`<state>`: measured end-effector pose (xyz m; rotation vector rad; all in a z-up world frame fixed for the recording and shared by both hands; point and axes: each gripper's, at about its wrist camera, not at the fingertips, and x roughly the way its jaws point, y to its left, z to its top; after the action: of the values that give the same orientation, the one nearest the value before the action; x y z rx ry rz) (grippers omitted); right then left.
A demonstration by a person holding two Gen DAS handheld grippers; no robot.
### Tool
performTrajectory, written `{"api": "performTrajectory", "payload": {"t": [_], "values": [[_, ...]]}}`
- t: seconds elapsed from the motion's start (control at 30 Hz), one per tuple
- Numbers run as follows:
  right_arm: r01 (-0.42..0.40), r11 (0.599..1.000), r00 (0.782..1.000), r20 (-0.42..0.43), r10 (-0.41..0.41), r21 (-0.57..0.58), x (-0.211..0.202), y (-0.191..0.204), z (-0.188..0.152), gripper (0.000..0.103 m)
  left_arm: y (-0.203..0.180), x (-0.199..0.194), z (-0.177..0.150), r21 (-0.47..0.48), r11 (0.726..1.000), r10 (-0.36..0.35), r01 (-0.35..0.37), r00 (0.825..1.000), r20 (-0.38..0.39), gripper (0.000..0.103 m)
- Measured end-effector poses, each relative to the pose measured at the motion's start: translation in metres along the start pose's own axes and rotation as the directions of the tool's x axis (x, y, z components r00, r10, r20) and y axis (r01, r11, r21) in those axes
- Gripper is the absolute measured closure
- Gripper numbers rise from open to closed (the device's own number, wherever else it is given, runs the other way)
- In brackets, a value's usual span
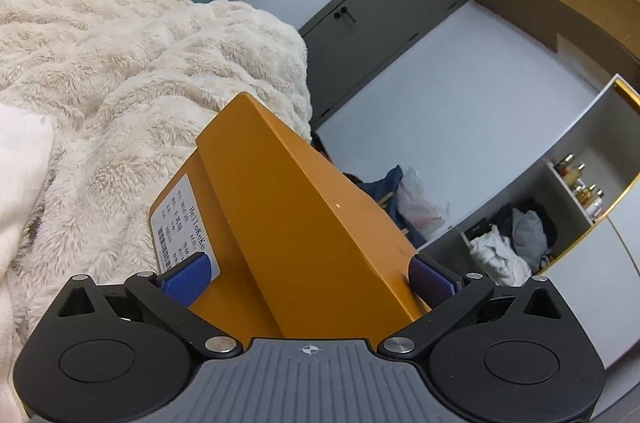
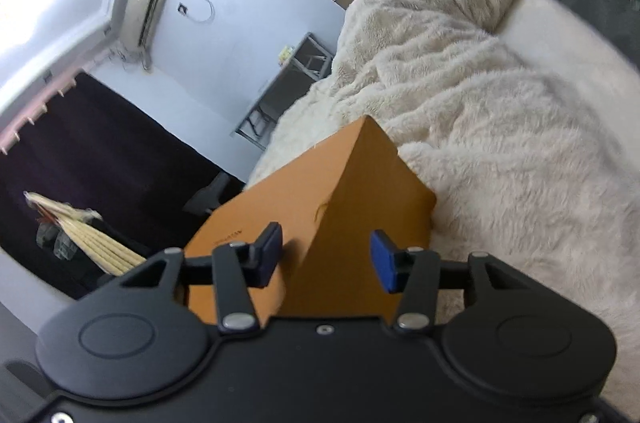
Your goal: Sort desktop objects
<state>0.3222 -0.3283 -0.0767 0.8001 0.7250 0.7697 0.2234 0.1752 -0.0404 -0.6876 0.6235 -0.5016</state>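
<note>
An orange cardboard box [image 1: 300, 203] with a white barcode label [image 1: 182, 219] is held between both grippers, tilted, in front of a fluffy cream blanket. My left gripper [image 1: 310, 281] spans one end of the box, one blue pad on the label face and the other on the opposite side. In the right wrist view the same orange box [image 2: 360, 191] shows a corner edge running toward the camera. My right gripper [image 2: 326, 259] straddles that edge, its blue pads pressing the two faces. The box's underside is hidden.
The cream blanket [image 2: 500, 143] covers a bed, with a pink cloth [image 1: 20, 183] at its left. A grey cabinet [image 1: 380, 23], a white shelf [image 1: 560, 215] with bottles and clothes, a folding table [image 2: 288, 91], a dark curtain [image 2: 100, 159] and an air conditioner [image 2: 146, 9] surround it.
</note>
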Motion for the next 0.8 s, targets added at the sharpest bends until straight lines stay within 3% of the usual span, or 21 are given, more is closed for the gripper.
{"api": "performTrajectory", "payload": {"t": [0.2, 0.37, 0.4, 0.7, 0.8], "values": [[-0.001, 1.000, 1.000, 0.015, 0.001, 0.010, -0.001, -0.003, -0.004, 0.047, 0.004, -0.003, -0.004, -0.010, 1.000, -0.015, 0.016, 1.000, 0.026, 0.000], [0.070, 0.996, 0.997, 0.027, -0.069, -0.052, -0.007, 0.008, -0.008, 0.026, 0.007, -0.007, -0.003, -0.043, 0.999, -0.031, 0.032, 0.999, 0.020, 0.000], [0.054, 0.997, 0.998, 0.013, -0.053, -0.051, -0.009, 0.008, -0.009, 0.023, 0.010, -0.007, -0.004, -0.046, 0.998, -0.041, 0.042, 0.999, 0.022, 0.000], [-0.078, 0.997, 0.996, -0.049, 0.079, 0.016, -0.009, 0.003, -0.030, 0.024, 0.015, -0.006, 0.006, -0.040, 0.997, -0.064, 0.064, 0.998, -0.011, 0.000], [-0.047, 0.998, 0.998, -0.045, 0.046, -0.028, -0.011, 0.017, -0.034, 0.024, 0.018, -0.005, 0.009, -0.041, 0.998, -0.057, 0.056, 0.998, -0.016, 0.000]]}}
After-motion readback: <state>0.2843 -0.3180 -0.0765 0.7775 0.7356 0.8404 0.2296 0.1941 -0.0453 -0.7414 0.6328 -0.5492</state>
